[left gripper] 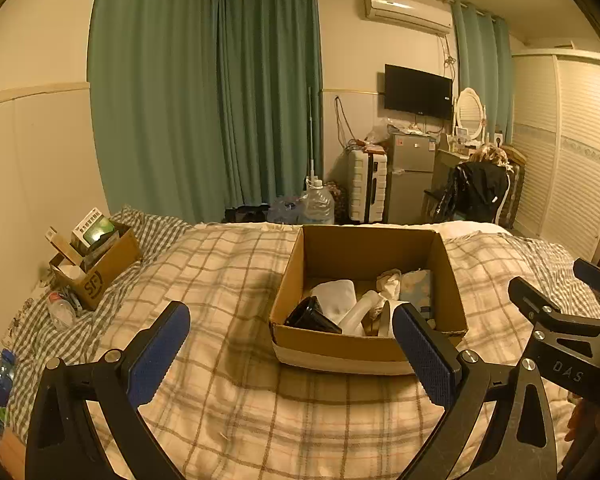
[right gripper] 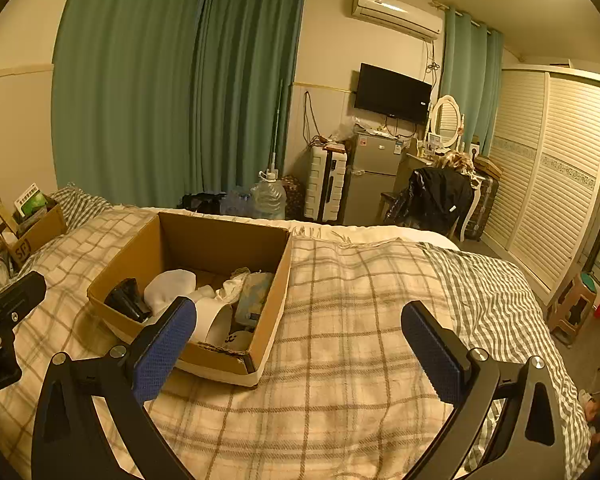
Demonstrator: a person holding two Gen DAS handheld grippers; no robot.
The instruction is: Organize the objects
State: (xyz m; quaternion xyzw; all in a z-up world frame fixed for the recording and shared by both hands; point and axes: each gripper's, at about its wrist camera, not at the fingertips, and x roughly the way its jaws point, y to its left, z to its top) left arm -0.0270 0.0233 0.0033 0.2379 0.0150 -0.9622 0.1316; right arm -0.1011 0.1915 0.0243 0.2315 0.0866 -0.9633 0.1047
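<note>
An open cardboard box (left gripper: 364, 248) sits on the plaid blanket (left gripper: 228, 280) of a bed; it also shows in the right wrist view (right gripper: 220, 236). Inside lie a black object (left gripper: 312, 316), a white cloth (left gripper: 336, 294), a white bottle (left gripper: 358, 312), a crumpled cloth and a pale blue patterned item (left gripper: 418, 288). My left gripper (left gripper: 292, 320) is open and empty, held above the blanket just in front of the box. My right gripper (right gripper: 300, 320) is open and empty, above the blanket to the right of the box. It also shows at the right edge of the left wrist view (left gripper: 560, 280).
A smaller SF cardboard box (left gripper: 100, 268) with packets stands at the bed's far left by the wall, with plastic bottles (left gripper: 60, 312) beside it. Beyond the bed are green curtains, a water jug (left gripper: 318, 202), a suitcase, a small fridge, a chair with a black jacket, and a wardrobe.
</note>
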